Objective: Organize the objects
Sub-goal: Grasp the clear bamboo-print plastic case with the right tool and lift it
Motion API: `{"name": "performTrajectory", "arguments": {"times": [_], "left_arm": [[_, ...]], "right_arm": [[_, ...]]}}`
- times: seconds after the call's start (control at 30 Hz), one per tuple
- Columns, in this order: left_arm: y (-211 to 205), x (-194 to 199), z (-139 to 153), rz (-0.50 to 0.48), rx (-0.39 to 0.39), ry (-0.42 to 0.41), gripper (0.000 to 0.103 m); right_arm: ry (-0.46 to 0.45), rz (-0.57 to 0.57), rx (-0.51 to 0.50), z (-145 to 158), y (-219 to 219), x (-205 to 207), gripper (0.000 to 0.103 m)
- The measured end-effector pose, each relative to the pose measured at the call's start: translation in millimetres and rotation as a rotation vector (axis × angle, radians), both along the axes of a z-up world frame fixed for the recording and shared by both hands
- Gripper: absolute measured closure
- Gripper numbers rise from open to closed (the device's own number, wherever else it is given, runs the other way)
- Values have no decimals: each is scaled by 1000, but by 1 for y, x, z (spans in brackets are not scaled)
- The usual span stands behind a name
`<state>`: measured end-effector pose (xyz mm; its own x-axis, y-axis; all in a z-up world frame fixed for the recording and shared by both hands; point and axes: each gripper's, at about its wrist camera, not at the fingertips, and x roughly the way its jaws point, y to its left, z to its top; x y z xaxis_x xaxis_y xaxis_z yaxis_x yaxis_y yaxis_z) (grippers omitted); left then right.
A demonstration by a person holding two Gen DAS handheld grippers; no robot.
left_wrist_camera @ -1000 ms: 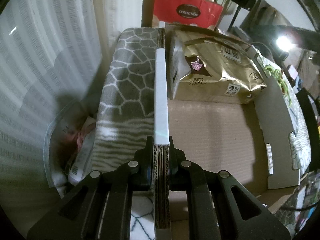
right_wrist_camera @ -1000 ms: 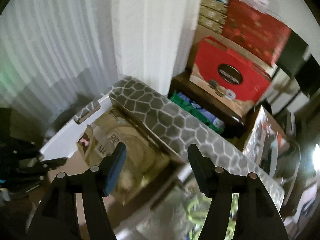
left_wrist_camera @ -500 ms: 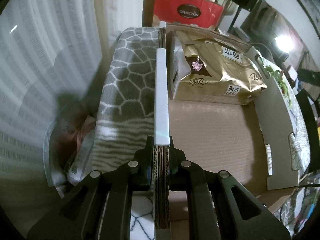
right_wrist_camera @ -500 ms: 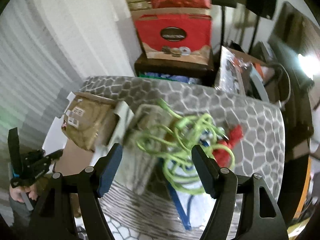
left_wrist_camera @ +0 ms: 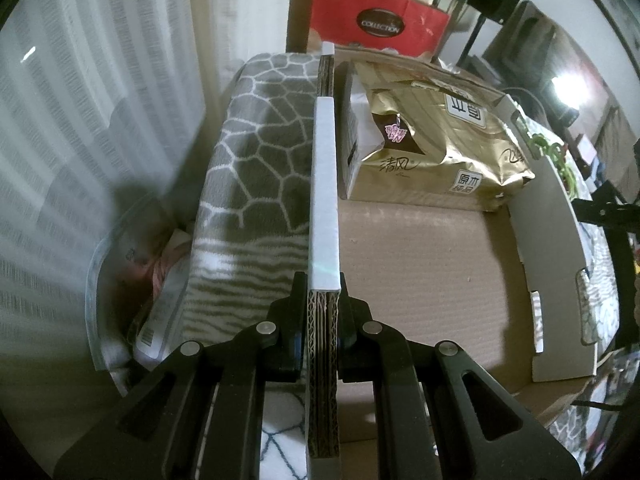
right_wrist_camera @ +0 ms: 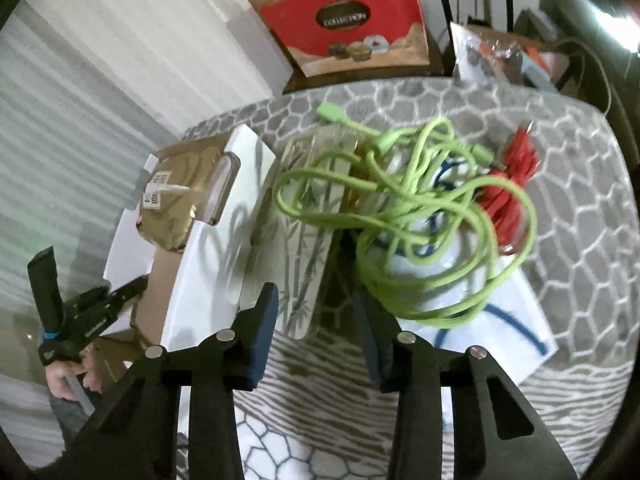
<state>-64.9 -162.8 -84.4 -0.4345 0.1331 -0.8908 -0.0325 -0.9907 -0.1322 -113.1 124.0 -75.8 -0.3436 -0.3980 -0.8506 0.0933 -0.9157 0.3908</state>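
Left wrist view: my left gripper (left_wrist_camera: 323, 320) is clamped on the side wall of the cardboard box (left_wrist_camera: 324, 184), held level along its rim. A gold tissue pack (left_wrist_camera: 432, 148) lies at the box's far end, on a grey patterned blanket (left_wrist_camera: 260, 160) beside pale curtains (left_wrist_camera: 88, 100).

Right wrist view: my right gripper (right_wrist_camera: 316, 336) hangs with jaws apart above a bamboo-print pack (right_wrist_camera: 304, 248), beside tangled green cable (right_wrist_camera: 404, 216) and red cable (right_wrist_camera: 516, 184). A red gift bag (right_wrist_camera: 348, 20) stands behind.
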Motion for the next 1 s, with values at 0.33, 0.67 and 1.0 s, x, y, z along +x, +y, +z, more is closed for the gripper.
{"name": "performTrajectory", "arguments": {"times": [0.33,0.67,1.0], "left_arm": [[-2,0,-1,3,8,-1,93],[-2,0,-1,3,7,-2,93],[-7,-1,-2,3,25,-6,92]], "right_arm": [[4,3,-105,4,-5,-3,67],[-13,48,-155,3,-20,-15,67],[-40,18,-230,-13,-20,-31,93]]}}
